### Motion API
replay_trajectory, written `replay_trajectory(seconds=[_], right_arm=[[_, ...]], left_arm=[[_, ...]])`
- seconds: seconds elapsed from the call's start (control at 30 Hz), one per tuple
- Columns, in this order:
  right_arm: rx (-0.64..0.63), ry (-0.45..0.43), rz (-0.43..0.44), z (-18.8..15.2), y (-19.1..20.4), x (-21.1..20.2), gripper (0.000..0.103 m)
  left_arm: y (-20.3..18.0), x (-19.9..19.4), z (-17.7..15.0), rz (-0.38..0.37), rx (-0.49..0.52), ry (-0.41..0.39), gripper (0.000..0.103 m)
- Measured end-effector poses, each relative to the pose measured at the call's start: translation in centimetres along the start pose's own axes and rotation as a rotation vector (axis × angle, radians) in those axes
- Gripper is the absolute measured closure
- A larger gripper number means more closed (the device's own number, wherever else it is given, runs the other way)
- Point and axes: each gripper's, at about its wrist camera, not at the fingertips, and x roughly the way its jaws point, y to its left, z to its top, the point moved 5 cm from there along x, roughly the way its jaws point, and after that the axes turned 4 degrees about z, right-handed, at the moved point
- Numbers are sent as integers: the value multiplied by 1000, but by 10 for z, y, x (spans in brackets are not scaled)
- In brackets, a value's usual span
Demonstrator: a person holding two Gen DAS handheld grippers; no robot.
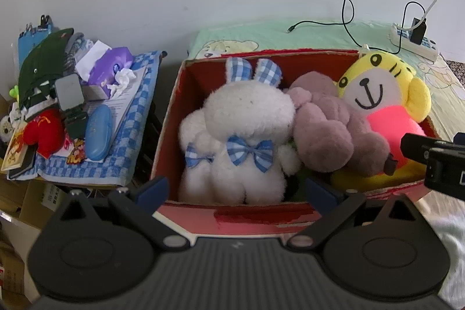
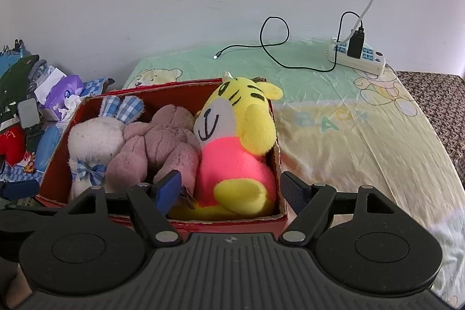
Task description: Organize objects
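Observation:
A red cardboard box (image 1: 171,106) (image 2: 58,153) sits on the bed and holds three soft toys. A white rabbit (image 1: 241,132) (image 2: 93,138) with blue checked ears and bows lies at the left, a mauve plush (image 1: 328,124) (image 2: 162,141) in the middle, and a yellow and pink tiger (image 1: 383,98) (image 2: 238,141) at the right. My left gripper (image 1: 237,189) hangs open over the box's near wall, in front of the rabbit, with nothing between its fingers. My right gripper (image 2: 231,188) is open around the tiger's lower body at the box's right end, not closed on it.
A cluttered side stand (image 1: 136,118) at the left carries a tissue pack (image 1: 110,69), a blue case (image 1: 98,132), a red toy and papers. A power strip (image 2: 360,55) and a black cable (image 2: 273,48) lie at the back of the bed sheet (image 2: 348,135). Cardboard boxes stand below the stand.

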Motion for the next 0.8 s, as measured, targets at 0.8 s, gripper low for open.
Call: replay_trajectory(seconds=[0.8], right_arm=[[-9,3,2,5,4,4,26]], left_arm=[[3,3,5,2,-6,-9,3]])
